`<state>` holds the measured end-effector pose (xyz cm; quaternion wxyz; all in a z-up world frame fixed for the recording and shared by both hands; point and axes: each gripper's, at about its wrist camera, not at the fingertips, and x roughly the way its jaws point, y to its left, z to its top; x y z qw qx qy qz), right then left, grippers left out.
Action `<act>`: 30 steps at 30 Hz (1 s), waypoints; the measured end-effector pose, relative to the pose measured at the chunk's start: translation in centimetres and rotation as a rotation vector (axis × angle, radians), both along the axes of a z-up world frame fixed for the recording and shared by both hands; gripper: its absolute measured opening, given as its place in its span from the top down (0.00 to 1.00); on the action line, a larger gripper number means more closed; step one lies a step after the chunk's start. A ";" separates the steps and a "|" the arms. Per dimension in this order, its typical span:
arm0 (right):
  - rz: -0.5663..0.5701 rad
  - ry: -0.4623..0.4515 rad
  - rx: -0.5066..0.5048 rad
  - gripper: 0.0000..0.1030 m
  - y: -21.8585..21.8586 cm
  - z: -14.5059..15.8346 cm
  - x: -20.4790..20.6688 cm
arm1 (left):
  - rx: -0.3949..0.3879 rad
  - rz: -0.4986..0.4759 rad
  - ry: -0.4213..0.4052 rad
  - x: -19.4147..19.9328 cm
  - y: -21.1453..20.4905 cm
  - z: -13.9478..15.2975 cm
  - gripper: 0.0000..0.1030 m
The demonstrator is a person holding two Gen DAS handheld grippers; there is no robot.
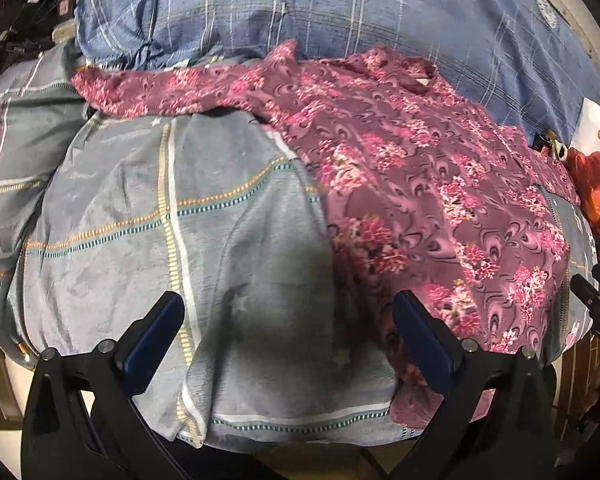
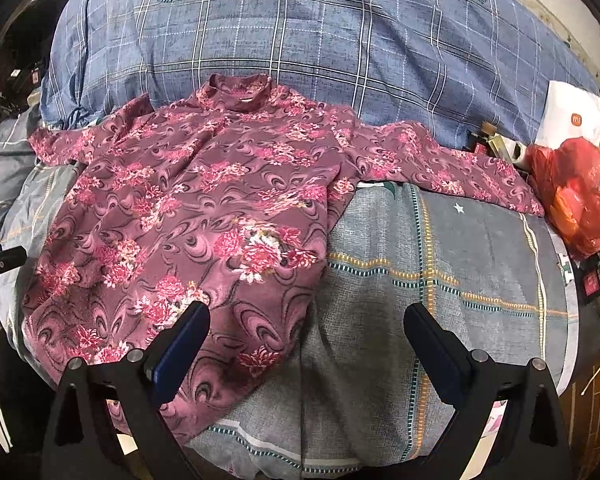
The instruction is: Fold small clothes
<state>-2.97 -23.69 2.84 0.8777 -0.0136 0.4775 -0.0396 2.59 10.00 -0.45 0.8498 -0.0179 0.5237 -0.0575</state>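
Maroon floral long-sleeved top lies spread flat on a grey checked quilt; left gripper and right gripper hover with jaws apart, empty; a pinch could snag the quilt too

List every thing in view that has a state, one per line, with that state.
floral shirt: spread flat, front down or up unclear, both sleeves out, unfolded
left gripper: open, empty, over the shirt's hem edge
right gripper: open, empty, over the shirt's lower corner
grey checked bedsheet: laid out under the shirt, slightly creased
blue plaid quilt: bunched behind the shirt
red plastic bag: crumpled, full
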 end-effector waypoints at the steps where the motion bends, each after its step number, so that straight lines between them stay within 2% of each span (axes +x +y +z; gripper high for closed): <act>1: -0.007 -0.002 0.013 0.05 -0.5 0.0 -0.1 | -0.007 0.005 0.009 0.1 0.3 -0.1 0.00; 9: -0.040 0.007 0.046 0.05 -2.4 -0.4 -0.5 | 0.000 -0.016 0.033 0.3 -0.1 -0.9 0.00; 20: -0.019 0.005 0.019 0.05 -1.7 -0.2 -0.2 | 0.048 -0.103 -0.009 -0.2 -2.2 -0.3 0.00; 30: -0.017 0.019 0.020 0.05 -1.8 -0.6 0.3 | 0.054 -0.121 -0.002 0.1 -3.0 -0.7 0.00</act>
